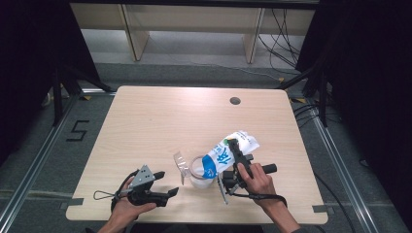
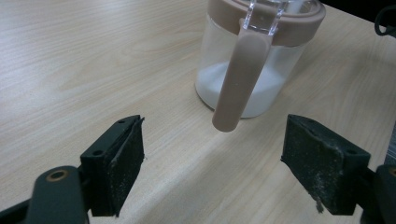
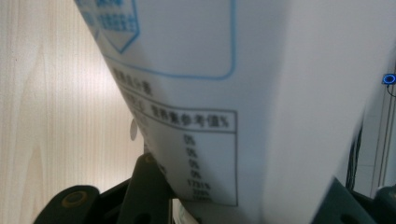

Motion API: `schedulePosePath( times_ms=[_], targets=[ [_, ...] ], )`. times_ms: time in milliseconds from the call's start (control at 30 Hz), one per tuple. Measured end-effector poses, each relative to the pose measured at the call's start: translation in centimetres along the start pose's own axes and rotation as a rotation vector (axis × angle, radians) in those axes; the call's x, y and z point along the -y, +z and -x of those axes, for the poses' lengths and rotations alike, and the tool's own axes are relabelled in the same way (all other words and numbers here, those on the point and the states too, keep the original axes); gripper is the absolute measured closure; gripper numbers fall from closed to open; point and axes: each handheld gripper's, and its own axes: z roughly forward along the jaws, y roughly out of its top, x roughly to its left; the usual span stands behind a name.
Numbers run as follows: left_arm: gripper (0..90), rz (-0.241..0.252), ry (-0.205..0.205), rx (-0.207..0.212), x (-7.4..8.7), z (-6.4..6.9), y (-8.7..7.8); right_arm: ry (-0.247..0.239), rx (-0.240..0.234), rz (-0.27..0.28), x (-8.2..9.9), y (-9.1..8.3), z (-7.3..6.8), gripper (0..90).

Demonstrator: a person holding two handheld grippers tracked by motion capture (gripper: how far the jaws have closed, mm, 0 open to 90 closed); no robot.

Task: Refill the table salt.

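Observation:
A clear jar with a brown rim stands near the table's front middle, its clear lid flipped up at the left. White powder lies in the bottom of the jar, and a brown strap hangs down its side. My right gripper is shut on a white and blue bag, which is tilted with its lower end over the jar's mouth. The bag sits between the right gripper's jaws. My left gripper stands open just left of the jar, nothing between the left gripper's pads.
The wooden table has a round cable hole at the back right. Black curtains stand at both sides. Wooden furniture legs and cables lie on the floor beyond the far edge.

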Motion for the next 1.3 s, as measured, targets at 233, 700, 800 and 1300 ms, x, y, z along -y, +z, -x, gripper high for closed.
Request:
schedulePosePath(
  times_ms=[233,700,800,1300],
  targets=[
    [20.2,-0.008,0.002,-0.003,-0.01,0.00,-0.03,0.029,0.001,0.040,-0.05,0.28,-0.20,66.6],
    [20.2,-0.010,0.006,-0.007,-0.01,0.00,-0.01,-0.034,0.010,0.012,-0.14,0.03,0.02,67.5],
    [20.2,-0.004,0.002,-0.007,0.03,0.02,0.01,-0.041,0.006,0.014,-0.14,0.04,-0.02,67.8],
    [20.2,-0.006,0.006,0.000,-0.01,-0.05,-0.08,-0.038,0.010,0.027,-0.50,0.50,-0.07,69.7]
  ],
)
